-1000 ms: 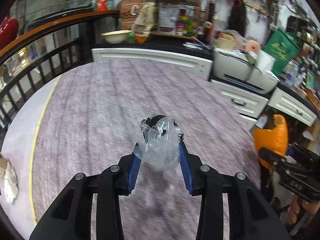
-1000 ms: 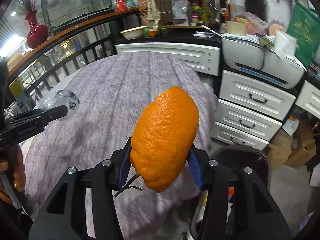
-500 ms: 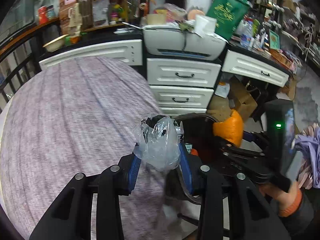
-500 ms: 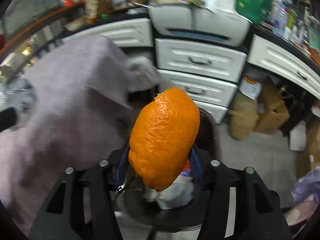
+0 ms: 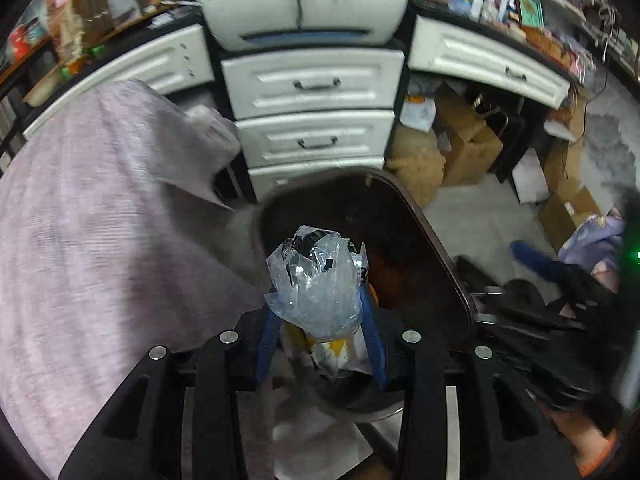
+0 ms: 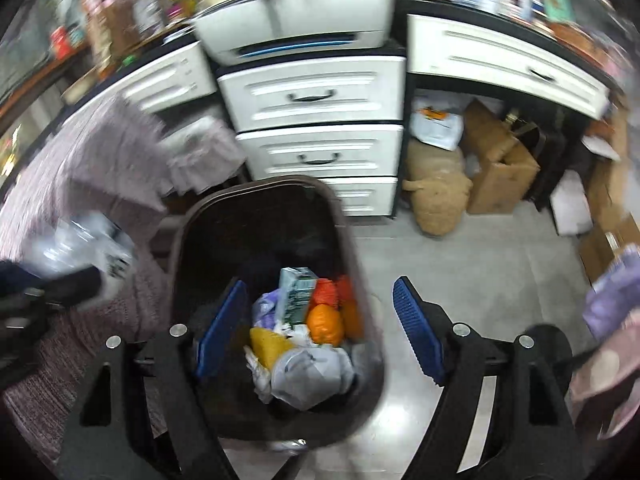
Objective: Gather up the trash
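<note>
Two tongs hang over a dark brown trash bin (image 6: 276,208) that stands on the grey floor (image 6: 472,264) against the corner of a counter draped in a mauve woven cloth (image 5: 92,216). The left tongs (image 5: 320,320) are clamped on a crumpled clear plastic bag (image 5: 316,284), held above the bin's near rim; black print shows on the bag but is too crumpled to read. The right tongs (image 6: 320,328) are opening wide with nothing between the blue pads (image 6: 416,328), directly over the bin's contents: an orange fruit (image 6: 326,324), a pale green carton (image 6: 296,292) whose lettering is blurred, a yellow scrap (image 6: 268,344) and grey wrappers (image 6: 312,376). Behind the bin stand white drawers (image 6: 316,100) with dark handles and a white printer (image 6: 296,20) on top. Cardboard boxes (image 6: 500,164) and a tan sack (image 6: 438,192) crowd the floor beside them.
</note>
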